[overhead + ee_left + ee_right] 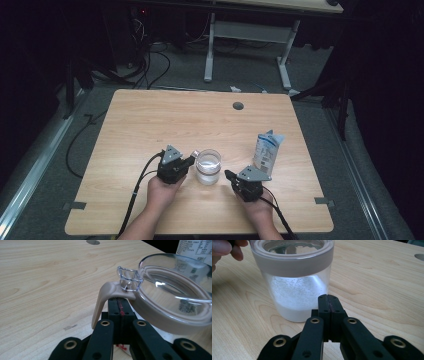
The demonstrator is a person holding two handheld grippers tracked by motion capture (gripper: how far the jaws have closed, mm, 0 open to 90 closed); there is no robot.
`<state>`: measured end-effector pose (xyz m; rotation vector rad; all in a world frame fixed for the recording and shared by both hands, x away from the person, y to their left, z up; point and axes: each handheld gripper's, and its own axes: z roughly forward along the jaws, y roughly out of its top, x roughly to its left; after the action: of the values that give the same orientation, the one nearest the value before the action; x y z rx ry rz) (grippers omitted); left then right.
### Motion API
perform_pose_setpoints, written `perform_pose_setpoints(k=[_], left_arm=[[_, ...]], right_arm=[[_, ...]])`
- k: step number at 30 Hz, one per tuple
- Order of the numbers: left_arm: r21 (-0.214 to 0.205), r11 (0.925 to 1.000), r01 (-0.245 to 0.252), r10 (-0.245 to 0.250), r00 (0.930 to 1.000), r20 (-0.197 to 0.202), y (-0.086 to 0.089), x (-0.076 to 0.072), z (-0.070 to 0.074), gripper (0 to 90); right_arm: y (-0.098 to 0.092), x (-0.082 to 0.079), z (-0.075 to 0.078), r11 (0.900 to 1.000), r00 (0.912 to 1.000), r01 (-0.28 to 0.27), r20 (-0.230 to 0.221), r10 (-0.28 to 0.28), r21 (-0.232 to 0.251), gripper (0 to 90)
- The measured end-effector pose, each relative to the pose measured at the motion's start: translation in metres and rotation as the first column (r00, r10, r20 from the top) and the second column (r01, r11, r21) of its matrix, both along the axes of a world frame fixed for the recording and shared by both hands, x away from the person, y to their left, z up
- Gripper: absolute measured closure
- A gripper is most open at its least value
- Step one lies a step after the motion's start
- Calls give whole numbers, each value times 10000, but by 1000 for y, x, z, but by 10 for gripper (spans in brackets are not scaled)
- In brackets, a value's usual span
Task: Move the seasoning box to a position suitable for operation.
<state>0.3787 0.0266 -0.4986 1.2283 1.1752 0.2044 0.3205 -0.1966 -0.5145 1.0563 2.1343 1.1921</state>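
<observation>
Wooden tabletop (150,120): left tongs (121,302), shut empty, nose under the jar (208,167) lid's tab (105,296); right tongs (329,302), shut empty, wait beside the jar. Next: lift.

You are looking down on a pale wood-grain surface (150,125) with rounded corners and a round grey cable port (238,106) near its far edge. Small grey tabs (74,205) stick out at the lower left and lower right edges. Grey carpet floor (325,130) surrounds it, and black cables (150,65) loop across the floor at upper left. At the top centre stands a second desk with white metal legs (210,50). The sides and upper corners of the frame fall into darkness; a metal rail (35,165) runs along the lower left.
</observation>
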Motion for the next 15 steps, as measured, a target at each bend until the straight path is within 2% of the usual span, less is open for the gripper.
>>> perform_pose_setpoints(k=[5,9,15], left_arm=[[181,9998,84,-84,10000,-17,-2,7,0,900],[87,9999,95,-94,9999,-85,-4,11,-2,900],[167,9996,206,-206,9998,-43,-6,14,-3,900]], right_arm=[[-1,1,-1,10000,10000,11,7,-12,23,898],[-2,1,-1,10000,10000,30,-32,-30,17,898],[-2,1,-1,10000,10000,52,-61,-52,26,898]])
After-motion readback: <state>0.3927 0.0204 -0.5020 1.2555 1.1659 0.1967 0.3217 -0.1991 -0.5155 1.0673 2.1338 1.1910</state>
